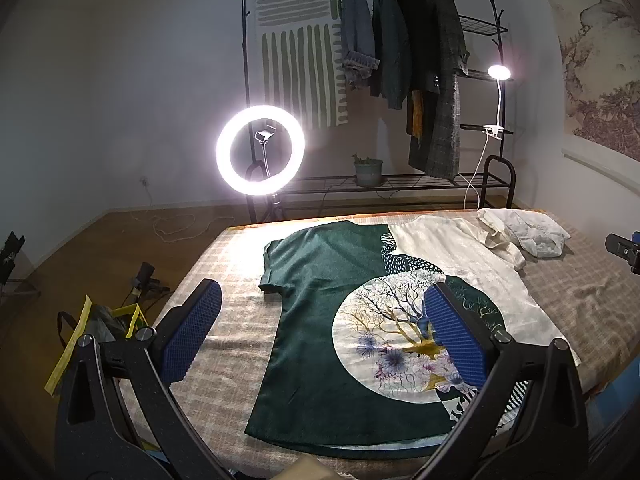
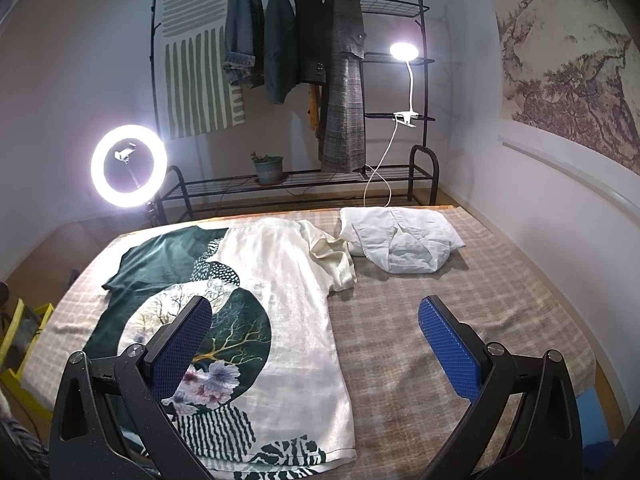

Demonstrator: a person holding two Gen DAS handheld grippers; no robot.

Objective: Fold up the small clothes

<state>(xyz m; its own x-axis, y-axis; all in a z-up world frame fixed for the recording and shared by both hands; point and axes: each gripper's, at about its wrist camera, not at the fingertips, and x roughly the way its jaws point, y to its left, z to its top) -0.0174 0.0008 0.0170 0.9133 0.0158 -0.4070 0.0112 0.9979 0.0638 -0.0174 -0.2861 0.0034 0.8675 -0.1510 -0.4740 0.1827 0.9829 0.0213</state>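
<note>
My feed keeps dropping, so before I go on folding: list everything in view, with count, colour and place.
T-shirt: one, green and cream with tree print, flat on the bed.
White garment: one, crumpled, far right of the bed.
Bed cover: one, beige check, under both.
Ring light: one, lit, left of the bed.
Clip lamp: one, white, lit, on the rack.
Clothes rack: one, black, at the back wall.
Jackets: four, dark, hanging on the rack.
Plant pot: one, grey-green, rack's low shelf.
Left gripper: blue pads, open, above the T-shirt.
Right gripper: blue pads, open, above the bed.
</note>
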